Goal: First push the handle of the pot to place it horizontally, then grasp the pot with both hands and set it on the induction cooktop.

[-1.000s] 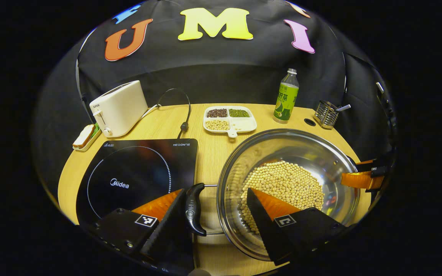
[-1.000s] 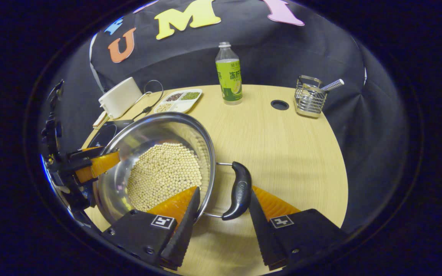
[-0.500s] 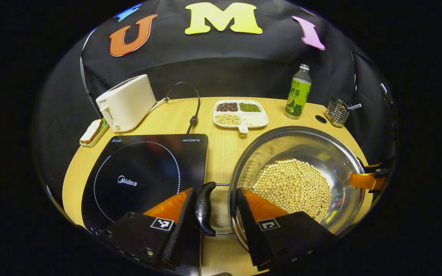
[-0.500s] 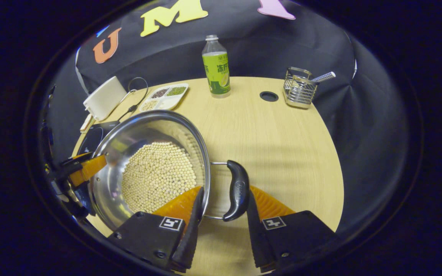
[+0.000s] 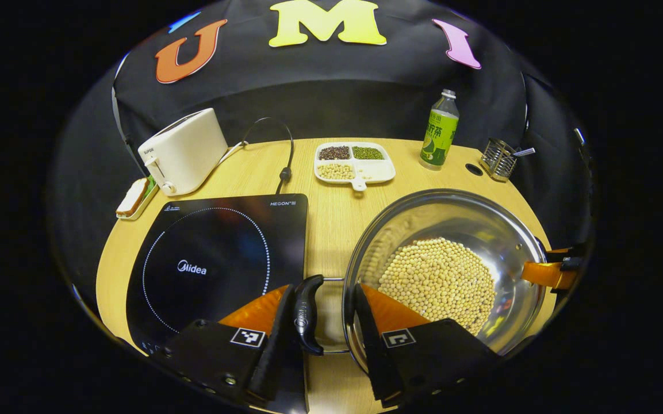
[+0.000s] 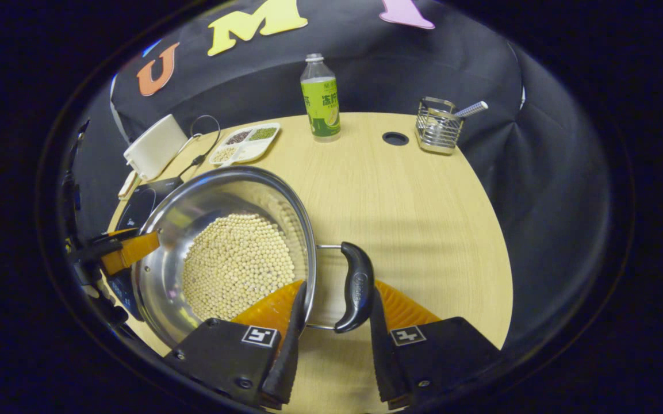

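Both pairs of fingers have narrowed since the earlier frames, and we now see each set closing about a handle. We begin with the wooden table (image 6: 423, 201), on which the induction cooktop (image 5: 216, 264) lies flat at the left. Just beside it, on bare wood, stands the steel pot (image 5: 452, 264), holding pale beans and not yet on the glass. Its two black loop handles now lie level, on opposite sides of the rim.

We find the left gripper (image 5: 319, 313) straddling the left handle (image 5: 306, 313): the outer finger touches the grip, while the inner finger reaches over the rim into the pot, with a gap beside the handle. The right gripper (image 6: 332, 299) brackets the right handle (image 6: 356, 293) likewise, its outer finger touching the grip. We cannot tell whether either clamp is fully made.

We judge that the coming carry runs along the handle-to-handle axis, towards the left gripper's side, where the cooktop lies.
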`<state>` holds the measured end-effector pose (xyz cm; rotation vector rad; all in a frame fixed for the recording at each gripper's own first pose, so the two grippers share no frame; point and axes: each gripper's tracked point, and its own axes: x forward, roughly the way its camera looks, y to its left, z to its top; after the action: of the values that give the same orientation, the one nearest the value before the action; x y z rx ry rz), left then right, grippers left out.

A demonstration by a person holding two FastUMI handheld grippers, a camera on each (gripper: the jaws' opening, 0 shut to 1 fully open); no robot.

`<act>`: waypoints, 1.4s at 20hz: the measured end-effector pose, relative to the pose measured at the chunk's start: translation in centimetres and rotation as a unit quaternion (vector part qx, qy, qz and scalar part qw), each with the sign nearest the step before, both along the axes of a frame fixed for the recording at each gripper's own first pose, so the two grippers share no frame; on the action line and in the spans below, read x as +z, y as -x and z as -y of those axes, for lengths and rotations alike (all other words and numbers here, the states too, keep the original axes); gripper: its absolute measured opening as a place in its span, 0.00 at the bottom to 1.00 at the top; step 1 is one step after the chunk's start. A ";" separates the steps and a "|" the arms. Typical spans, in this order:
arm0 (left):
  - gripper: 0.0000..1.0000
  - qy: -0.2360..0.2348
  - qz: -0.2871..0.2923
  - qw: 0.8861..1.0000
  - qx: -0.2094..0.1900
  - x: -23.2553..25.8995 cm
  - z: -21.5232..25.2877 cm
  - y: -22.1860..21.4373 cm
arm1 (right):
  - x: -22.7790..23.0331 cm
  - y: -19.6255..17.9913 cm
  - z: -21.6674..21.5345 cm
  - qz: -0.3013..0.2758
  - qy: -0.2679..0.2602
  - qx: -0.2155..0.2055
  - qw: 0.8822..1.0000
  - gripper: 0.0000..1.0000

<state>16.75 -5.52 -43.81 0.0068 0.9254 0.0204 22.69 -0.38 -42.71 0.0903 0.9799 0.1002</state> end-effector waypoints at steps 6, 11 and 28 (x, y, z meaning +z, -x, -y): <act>0.59 -0.004 0.023 1.000 -0.015 2.8 -0.8 0.8 | 2.3 1.7 -0.8 0.021 -0.001 -0.009 1.000 0.55; 0.59 -0.007 0.039 0.999 -0.020 5.1 -2.0 1.4 | 4.3 2.8 -2.2 0.035 -0.004 -0.013 0.999 0.55; 0.59 -0.016 0.053 0.998 0.016 8.7 -12.6 6.8 | 7.1 6.0 -13.5 0.052 -0.011 0.024 0.998 0.55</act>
<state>9.94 7.05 -35.16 0.0202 0.8199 0.0648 16.73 13.07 -35.63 0.0800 0.8778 0.1589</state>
